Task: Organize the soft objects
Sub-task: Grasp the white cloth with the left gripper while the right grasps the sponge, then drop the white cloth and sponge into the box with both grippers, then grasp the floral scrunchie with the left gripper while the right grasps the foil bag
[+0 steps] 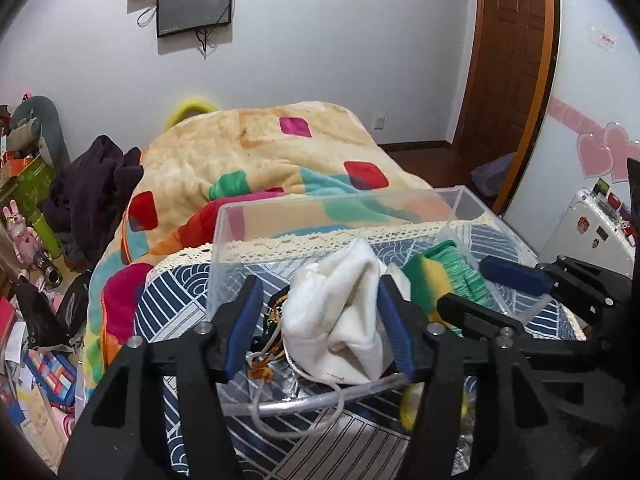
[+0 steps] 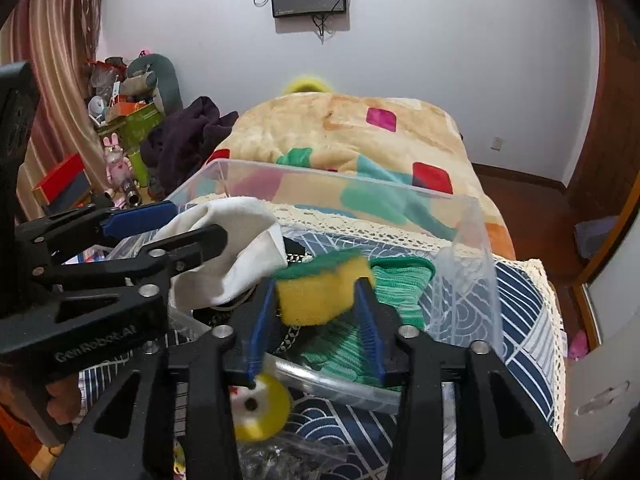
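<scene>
A clear plastic bin (image 1: 280, 216) (image 2: 468, 240) stands on the patterned bed cover. My left gripper (image 1: 320, 292) reaches over its near rim; its wide-set jaws flank a white cloth (image 1: 340, 312) (image 2: 236, 248) and the right pad touches it. My right gripper (image 2: 320, 292) (image 1: 496, 288) is shut on a yellow sponge with a green top (image 2: 320, 292) (image 1: 430, 280) and holds it over the bin. A green knitted cloth (image 2: 396, 284) (image 1: 466, 268) lies inside the bin. A dark item with a gold chain (image 1: 276, 308) lies under the white cloth.
A colourful fleece blanket (image 1: 248, 160) is heaped behind the bin. A yellow plush toy (image 2: 258, 408) and a clear plastic bag (image 2: 280, 456) lie in front of the bin. Clutter and toys (image 1: 28, 232) fill the floor on the left. A door (image 1: 512, 60) stands at right.
</scene>
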The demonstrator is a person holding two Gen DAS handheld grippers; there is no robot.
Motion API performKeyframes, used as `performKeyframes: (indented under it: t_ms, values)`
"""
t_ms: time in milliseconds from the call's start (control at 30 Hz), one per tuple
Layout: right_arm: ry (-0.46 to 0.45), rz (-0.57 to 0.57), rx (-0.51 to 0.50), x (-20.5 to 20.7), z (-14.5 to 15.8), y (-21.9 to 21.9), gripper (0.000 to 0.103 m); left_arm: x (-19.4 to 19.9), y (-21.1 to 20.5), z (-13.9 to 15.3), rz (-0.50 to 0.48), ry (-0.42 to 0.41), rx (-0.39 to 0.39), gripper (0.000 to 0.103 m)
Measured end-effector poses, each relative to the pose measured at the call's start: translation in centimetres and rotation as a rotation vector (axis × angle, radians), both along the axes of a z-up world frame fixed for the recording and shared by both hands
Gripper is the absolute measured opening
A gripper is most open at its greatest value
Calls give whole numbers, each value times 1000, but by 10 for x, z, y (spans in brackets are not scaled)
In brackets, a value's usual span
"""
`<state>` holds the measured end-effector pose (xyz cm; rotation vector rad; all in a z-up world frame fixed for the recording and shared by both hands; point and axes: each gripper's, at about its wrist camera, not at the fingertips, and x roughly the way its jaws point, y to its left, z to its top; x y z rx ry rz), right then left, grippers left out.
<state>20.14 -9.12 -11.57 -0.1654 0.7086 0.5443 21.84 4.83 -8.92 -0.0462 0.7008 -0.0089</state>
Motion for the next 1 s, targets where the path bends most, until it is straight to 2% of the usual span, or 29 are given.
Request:
performKeyframes:
  t_ms: [133, 167, 233, 333, 467, 567, 800, 1000]
  values:
    - [-23, -15, 29, -4, 10, -9, 64, -13, 5, 14, -1, -38, -18, 75]
    - [-30, -17, 38, -6, 14, -11, 66, -17, 6, 18, -2, -47, -19, 77]
    - [-60, -26, 54, -13, 23, -18, 72, -28, 7, 26, 4, -70, -19, 90]
    - [-113, -43, 69, -26, 36, -27, 81, -48, 9, 35, 14, -108, -29, 99]
    - [-163, -41, 93, -47, 46, -40, 85, -71, 11, 37, 10, -119, -43, 100]
    - [-169, -36, 99, -60, 46, -47, 85, -86, 10, 28, -2, -97, -52, 100]
    - [-103, -32, 75, -73, 21, -52, 85, -112, 2, -1, -26, -25, -45, 100]
    - [-3, -32, 80, -80, -12, -53, 85, -125, -3, -35, -46, 61, -39, 100]
